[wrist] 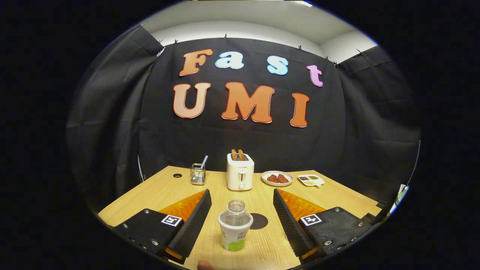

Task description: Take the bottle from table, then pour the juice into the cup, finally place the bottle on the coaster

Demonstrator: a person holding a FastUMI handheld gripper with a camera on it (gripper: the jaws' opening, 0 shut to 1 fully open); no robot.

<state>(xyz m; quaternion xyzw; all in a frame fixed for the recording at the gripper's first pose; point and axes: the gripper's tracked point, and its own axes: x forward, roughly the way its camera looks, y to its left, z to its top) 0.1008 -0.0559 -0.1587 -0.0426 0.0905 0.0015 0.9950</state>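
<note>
— Standing wide apart, the gripper [240, 213] has a finger on each side of the bottle [235, 225], neither one touching it. How should the grasp go?

— The step looks like the pick-up, barely begun. The bottle stands upright on the table [150, 195] between the fingers, a little left of the midline. Its cap is off and the neck is open, so the person would do well to centre the gripper on it first, then close on the labelled body rather than the narrow neck, and lift without tilting.

— And the containers, going left to right?

— Far left, a clear holder [197, 174] has a striped straw [204, 162] leaning in it; it may be the cup, though that is only a guess. Next, the toaster [240, 171] has two slices of bread [237, 154] in its slots. The bottle's upper part is clear; how much juice it holds is hard to tell. Just right of it, a dark round coaster [259, 221] lies flat on the wood. Farther right, a plate [277, 178] holds reddish-brown pieces, and a small divided dish [311, 180] carries dark and pale bits in separate sections.
</note>
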